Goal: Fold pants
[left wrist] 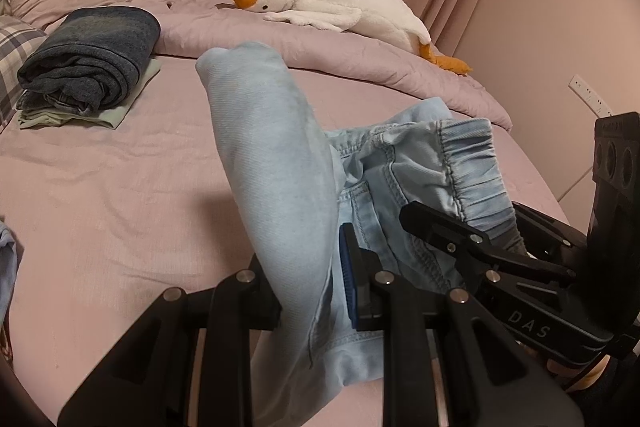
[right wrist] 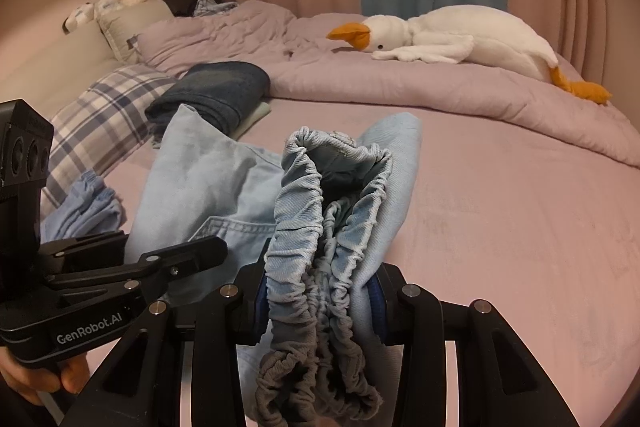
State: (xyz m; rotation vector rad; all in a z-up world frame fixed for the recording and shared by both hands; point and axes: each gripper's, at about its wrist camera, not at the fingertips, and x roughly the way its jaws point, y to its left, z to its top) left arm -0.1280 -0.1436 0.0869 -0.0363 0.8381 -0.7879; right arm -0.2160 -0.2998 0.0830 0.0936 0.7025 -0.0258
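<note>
Pants, pale blue denim, hang bunched between both tongs just above the sheet. Left tongs are clamped on a leg fold at six o'clock in their own view; right tongs pinch the gathered elastic waistband. The cloth looks soft, light and limp, so it will likely sag and slide; the firm waistband and seams are the best holds. Further out, folded jeans lie at ten o'clock and a plush goose at one. The hems and the far leg are hidden, and the lower cloth is cut off.
</note>
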